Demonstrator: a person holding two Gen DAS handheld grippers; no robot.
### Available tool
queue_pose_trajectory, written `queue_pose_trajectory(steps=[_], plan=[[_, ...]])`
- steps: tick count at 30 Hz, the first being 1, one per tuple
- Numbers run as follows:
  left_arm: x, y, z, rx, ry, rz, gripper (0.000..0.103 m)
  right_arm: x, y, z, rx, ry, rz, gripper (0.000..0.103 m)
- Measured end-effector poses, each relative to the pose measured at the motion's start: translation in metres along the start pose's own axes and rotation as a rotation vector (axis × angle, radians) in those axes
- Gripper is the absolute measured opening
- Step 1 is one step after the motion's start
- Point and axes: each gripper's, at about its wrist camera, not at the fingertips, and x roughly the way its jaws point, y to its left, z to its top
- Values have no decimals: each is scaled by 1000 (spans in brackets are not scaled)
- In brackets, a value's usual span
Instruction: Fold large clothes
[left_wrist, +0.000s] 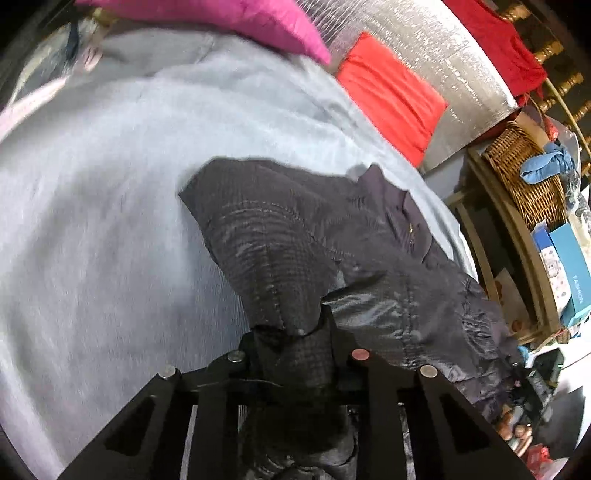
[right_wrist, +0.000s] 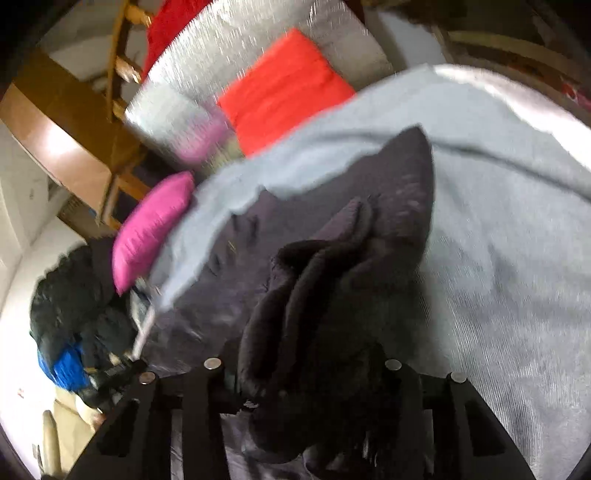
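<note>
A large dark grey quilted garment (left_wrist: 295, 229) lies bunched on a pale grey-blue blanket (left_wrist: 92, 184). In the left wrist view one end of it rises into my left gripper (left_wrist: 295, 332), whose jaws are shut on a thick fold that hides the fingertips. In the right wrist view the garment (right_wrist: 388, 206) shows a fleecy dark lining. A rolled wad of it fills my right gripper (right_wrist: 306, 369), which is shut on it. The cloth drapes from both grippers down to the blanket (right_wrist: 517, 258).
A pink pillow (left_wrist: 240, 18), a red pillow (left_wrist: 391, 92) and a silver cushion (left_wrist: 424, 48) sit at the head of the bed. To the right stands a shelf with a wicker basket (left_wrist: 524, 173). A pile of dark clothes (right_wrist: 74, 295) lies beside the bed.
</note>
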Motion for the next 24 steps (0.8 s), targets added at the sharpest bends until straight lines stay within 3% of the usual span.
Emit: queue_pose_trajectory(steps=[2, 4, 6, 8, 10, 12, 18, 19, 24], plan=[[-5, -3, 2, 32, -16, 7, 23, -2, -7, 2, 8, -38, -20, 44], [0, -4, 3, 76, -3, 23, 24, 11, -25, -1, 37, -15, -77, 44], [4, 4, -4, 93, 27, 47, 34, 25, -48, -8, 72, 32, -117, 44], [8, 9, -11, 84, 52, 76, 51, 25, -69, -9, 179, 49, -60, 44], [3, 12, -18, 96, 59, 116, 60, 18, -67, -6, 180, 54, -88, 53], [-5, 14, -23, 88, 52, 131, 61, 9, -65, -4, 173, 75, -120, 63], [-27, 20, -52, -8, 114, 86, 68, -22, -76, -9, 266, 69, -27, 76], [-33, 20, -59, -17, 112, 96, 73, -23, -75, -9, 266, 68, -17, 78], [-50, 15, -73, 75, 37, 203, 73, -5, -73, -13, 269, 64, 1, 80]])
